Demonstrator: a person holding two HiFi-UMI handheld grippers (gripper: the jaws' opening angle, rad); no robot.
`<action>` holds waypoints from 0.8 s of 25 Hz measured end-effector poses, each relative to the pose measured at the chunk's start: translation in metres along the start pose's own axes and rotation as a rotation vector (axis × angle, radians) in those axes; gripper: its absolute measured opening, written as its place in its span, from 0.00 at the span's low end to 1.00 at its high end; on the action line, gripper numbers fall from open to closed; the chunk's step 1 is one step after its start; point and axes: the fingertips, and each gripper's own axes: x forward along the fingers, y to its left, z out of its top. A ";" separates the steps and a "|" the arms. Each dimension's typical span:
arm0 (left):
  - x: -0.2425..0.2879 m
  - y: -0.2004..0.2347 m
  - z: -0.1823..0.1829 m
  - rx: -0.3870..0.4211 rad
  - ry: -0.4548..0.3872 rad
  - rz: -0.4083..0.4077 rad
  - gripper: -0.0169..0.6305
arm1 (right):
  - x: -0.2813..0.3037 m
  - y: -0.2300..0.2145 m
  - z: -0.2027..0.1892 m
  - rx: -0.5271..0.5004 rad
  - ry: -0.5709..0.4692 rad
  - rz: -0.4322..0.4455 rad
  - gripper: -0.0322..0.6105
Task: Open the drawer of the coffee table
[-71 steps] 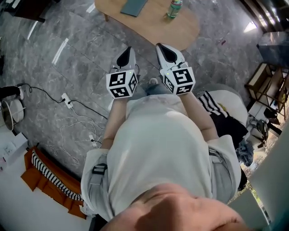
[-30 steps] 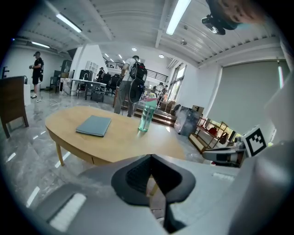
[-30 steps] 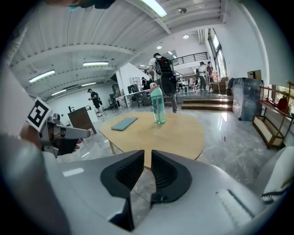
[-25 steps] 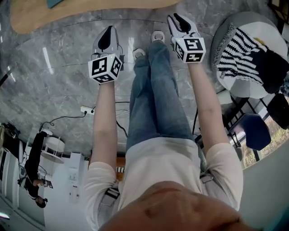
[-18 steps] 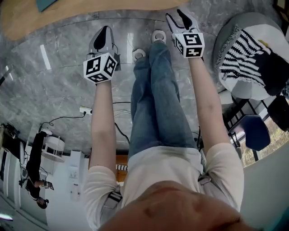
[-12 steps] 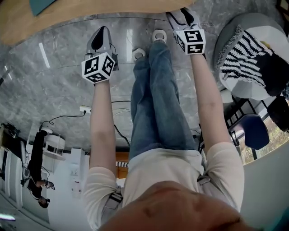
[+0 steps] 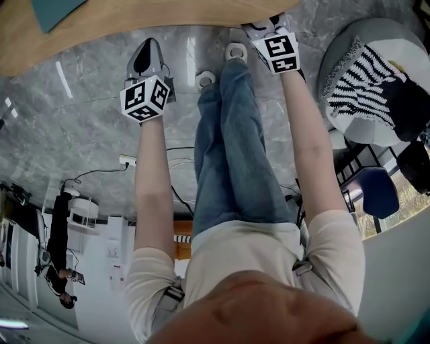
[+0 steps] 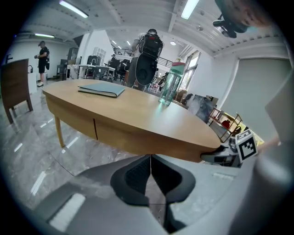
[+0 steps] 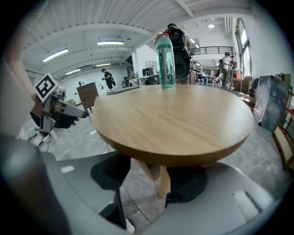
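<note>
The oval wooden coffee table (image 7: 134,20) lies along the top of the head view. Its apron shows a vertical seam (image 8: 95,130) in the left gripper view. My left gripper (image 7: 146,52) hovers over the floor just short of the table edge, its jaws shut with nothing in them (image 8: 150,170). My right gripper (image 7: 267,25) reaches the table's rim near its rounded end. Its jaws have just been opening and stand wide apart (image 9: 149,178). Between them I see only a table leg (image 9: 164,183) and floor farther off.
A green water bottle (image 9: 165,62) and a blue-grey notebook (image 8: 101,89) rest on the tabletop. My legs and shoes (image 7: 205,79) stand between the grippers. A round stool with striped cloth (image 7: 376,74) is at right. A power strip with cables (image 7: 127,161) lies on the marble floor.
Both grippers have sunk and moved toward the table edge. The right gripper's jaws have spread wide. The left jaws stay shut.
</note>
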 end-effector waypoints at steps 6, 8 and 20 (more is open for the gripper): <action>0.003 0.003 0.002 0.003 0.004 0.004 0.03 | 0.002 0.004 -0.001 0.001 -0.003 -0.013 0.36; 0.002 0.003 0.002 0.003 0.005 0.008 0.03 | 0.001 0.005 0.001 -0.009 -0.004 -0.012 0.36; -0.004 0.006 -0.013 -0.019 0.025 0.027 0.03 | -0.001 0.009 -0.001 -0.024 -0.007 -0.036 0.34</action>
